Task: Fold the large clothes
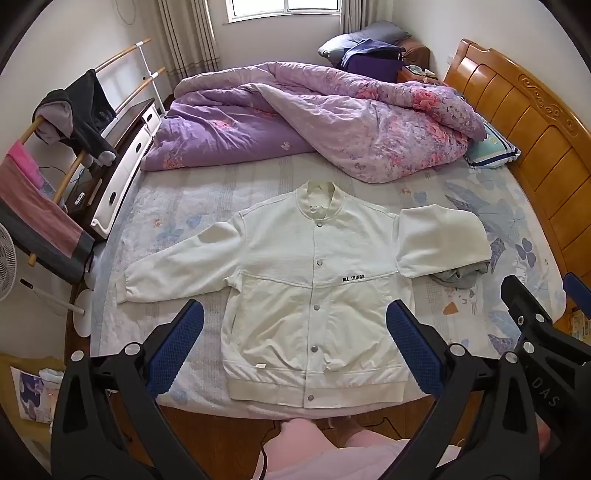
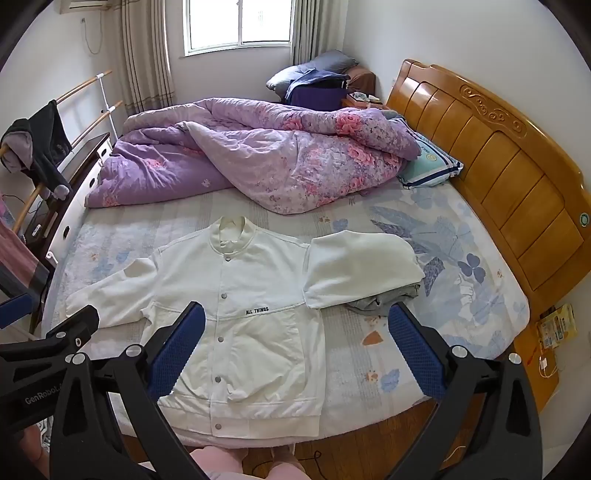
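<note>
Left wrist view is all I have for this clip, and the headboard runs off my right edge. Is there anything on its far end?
Observer: Yes. The right wrist view shows a round green emblem near the end of the headboard.
Operator: Is anything lying on that side of the bed, lower down?
Observer: A white plug with a cable lies on the wood past the bed's near right corner.
Operator: And high on the wall left of the window?
Observer: The underside of an air conditioner shows there, at the frame's top edge.
</note>
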Demonstrator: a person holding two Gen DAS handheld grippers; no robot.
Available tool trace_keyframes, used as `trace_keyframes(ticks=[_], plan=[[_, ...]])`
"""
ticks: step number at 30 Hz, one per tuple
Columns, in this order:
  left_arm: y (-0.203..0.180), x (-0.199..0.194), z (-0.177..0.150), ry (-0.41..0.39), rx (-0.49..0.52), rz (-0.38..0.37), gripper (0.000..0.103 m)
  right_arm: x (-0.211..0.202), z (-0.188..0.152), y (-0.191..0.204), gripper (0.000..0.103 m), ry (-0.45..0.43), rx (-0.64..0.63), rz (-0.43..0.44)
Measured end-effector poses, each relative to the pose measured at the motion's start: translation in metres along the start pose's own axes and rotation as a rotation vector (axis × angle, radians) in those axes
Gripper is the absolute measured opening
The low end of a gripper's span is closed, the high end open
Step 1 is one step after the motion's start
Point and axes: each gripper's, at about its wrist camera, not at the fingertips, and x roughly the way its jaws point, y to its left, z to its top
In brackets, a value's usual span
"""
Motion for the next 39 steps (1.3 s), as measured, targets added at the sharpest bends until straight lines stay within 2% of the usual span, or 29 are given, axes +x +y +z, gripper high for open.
trace_keyframes(ticks=[39], plan=[[0.001,0.006,-0.007,0.005,0.005,0.0,0.099,0.006,-0.001,0.01,0.095,0.014,0.004,-0.01]])
